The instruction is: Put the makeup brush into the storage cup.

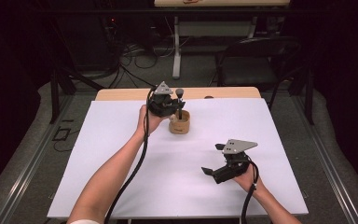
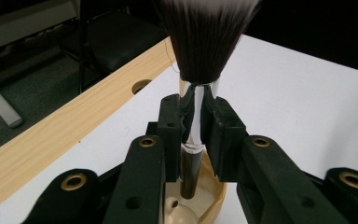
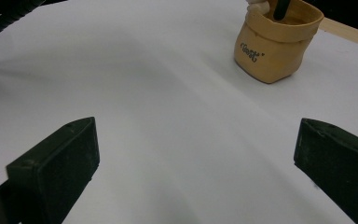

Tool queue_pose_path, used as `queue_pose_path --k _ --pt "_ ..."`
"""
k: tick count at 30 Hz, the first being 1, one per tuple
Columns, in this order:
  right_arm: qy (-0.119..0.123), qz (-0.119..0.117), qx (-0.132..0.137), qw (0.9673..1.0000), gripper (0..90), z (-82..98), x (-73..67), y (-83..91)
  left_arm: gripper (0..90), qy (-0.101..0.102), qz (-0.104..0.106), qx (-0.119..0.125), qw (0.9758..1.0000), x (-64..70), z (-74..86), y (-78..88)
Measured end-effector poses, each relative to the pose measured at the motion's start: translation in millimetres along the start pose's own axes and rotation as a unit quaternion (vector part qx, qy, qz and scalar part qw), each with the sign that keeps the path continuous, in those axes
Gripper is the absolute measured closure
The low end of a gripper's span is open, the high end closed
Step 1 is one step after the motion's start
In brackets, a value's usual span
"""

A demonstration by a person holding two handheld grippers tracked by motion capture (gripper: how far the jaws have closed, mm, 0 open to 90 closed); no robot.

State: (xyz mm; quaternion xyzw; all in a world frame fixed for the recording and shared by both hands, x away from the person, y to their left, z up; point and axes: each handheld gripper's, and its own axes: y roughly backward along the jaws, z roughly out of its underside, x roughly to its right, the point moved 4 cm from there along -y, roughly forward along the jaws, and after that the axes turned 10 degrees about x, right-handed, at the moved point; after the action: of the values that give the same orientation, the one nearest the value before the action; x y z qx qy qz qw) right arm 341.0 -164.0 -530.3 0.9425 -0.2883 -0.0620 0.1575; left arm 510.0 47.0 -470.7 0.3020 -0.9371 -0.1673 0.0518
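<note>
A makeup brush (image 2: 207, 37) with dark bristles stands upright, its dark handle reaching down into a tan cup (image 2: 216, 201). My left gripper (image 2: 196, 126) is shut on the brush's silver ferrule. In the high view the left gripper (image 1: 178, 109) sits just above the cup (image 1: 179, 124) at the back middle of the sheet, with the brush (image 1: 179, 93) head sticking up. My right gripper (image 1: 213, 159) rests low at the front right, open, nothing between its fingers. The right gripper (image 3: 191, 154) view shows the cup (image 3: 275, 46) farther off with the brush handle (image 3: 282, 8) inside.
A white sheet (image 1: 121, 163) covers a wooden table (image 2: 37, 154), whose bare far edge has a round hole (image 2: 141, 85). Behind the table are a dark chair (image 1: 256, 56), a desk leg (image 1: 176, 51) and cables on the floor.
</note>
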Motion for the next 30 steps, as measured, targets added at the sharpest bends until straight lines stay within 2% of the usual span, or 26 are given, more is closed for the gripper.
queue_pose_path --k 22,23,24,25,26,27,28,29,30 --pt "-0.001 -0.001 -0.003 1.0 0.0 0.6 0.1 -0.2 74.9 0.003 -0.004 -0.015 0.9999 -1.4 7.7 -4.6" --pt "-0.001 -0.001 -0.003 1.0 0.0 0.5 0.3 -0.1 66.4 0.005 0.001 -0.014 0.9999 -1.5 7.7 -4.4" --pt "-0.001 -0.001 -0.002 1.0 0.0 0.5 0.1 -0.2 57.0 0.005 -0.005 -0.018 0.9998 -1.4 7.8 -4.0" --pt "0.0 -0.001 -0.002 1.0 0.0 0.4 0.1 -0.1 42.5 0.009 -0.001 -0.016 0.9998 -1.0 7.9 -3.5" --pt "0.001 -0.001 -0.001 1.0 0.0 0.4 0.3 -0.1 29.9 0.01 -0.005 -0.018 0.9998 -0.3 8.2 -1.8" --pt "0.002 -0.001 -0.002 1.0 0.0 0.3 0.2 0.4 16.3 0.0 -0.016 -0.021 0.9997 0.4 8.8 0.4" --pt "0.002 -0.002 0.001 1.0 0.0 0.0 0.1 0.7 10.8 -0.011 -0.009 -0.018 0.9997 2.4 9.8 4.0" --pt "0.001 -0.002 0.002 1.0 0.0 -0.3 0.2 1.3 3.6 -0.015 -0.01 -0.019 0.9996 3.5 10.1 6.3" --pt "0.001 -0.001 0.006 1.0 0.0 -0.4 0.3 0.9 0.6 -0.025 -0.012 -0.02 0.9994 4.5 10.4 10.1"
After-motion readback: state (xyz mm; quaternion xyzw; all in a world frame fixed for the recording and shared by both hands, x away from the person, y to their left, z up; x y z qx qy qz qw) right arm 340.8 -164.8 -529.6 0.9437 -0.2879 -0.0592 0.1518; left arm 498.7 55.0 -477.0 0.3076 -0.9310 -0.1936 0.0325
